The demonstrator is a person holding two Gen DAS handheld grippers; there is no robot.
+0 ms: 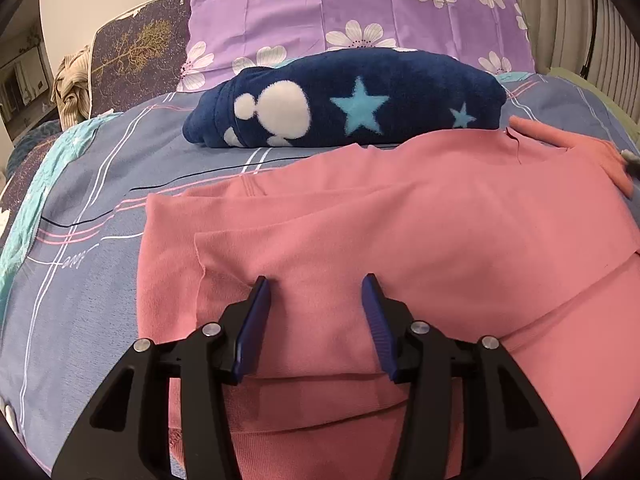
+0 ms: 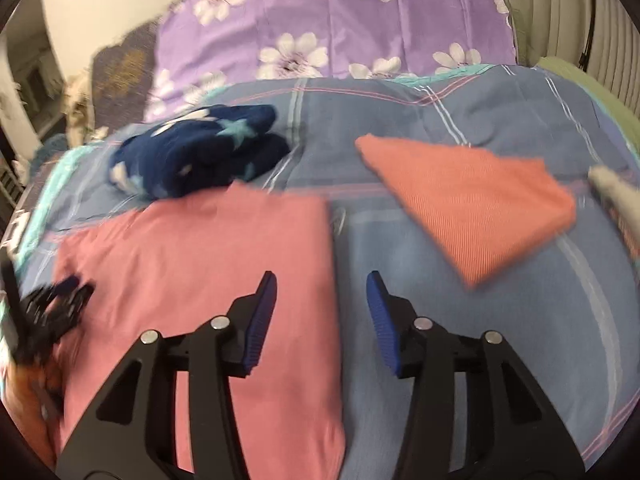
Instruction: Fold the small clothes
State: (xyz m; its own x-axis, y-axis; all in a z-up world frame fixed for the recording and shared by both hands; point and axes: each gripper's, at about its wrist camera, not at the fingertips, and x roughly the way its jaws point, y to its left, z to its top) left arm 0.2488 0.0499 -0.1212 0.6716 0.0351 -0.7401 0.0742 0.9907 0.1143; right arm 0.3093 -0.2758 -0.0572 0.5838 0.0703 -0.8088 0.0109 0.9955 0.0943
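A pink garment (image 1: 400, 240) lies folded flat on the bed; in the right wrist view it (image 2: 200, 264) forms a rectangle at left. My left gripper (image 1: 316, 284) is open and empty just above its near part, and it also shows at the far left of the right wrist view (image 2: 52, 304). My right gripper (image 2: 322, 280) is open and empty, over the pink garment's right edge and the bedspread. A folded orange ribbed garment (image 2: 472, 200) lies to the right. A folded navy fleece garment (image 1: 348, 100) with stars and white spots lies behind the pink one, also in the right wrist view (image 2: 200, 152).
The bed has a blue-grey striped bedspread (image 2: 460, 320). A purple flowered pillow (image 1: 360, 12) leans at the headboard. A beige cloth (image 1: 72, 88) hangs at far left. A radiator-like ribbed wall (image 1: 592, 32) is at right. A grey object (image 2: 616, 196) sits at the right edge.
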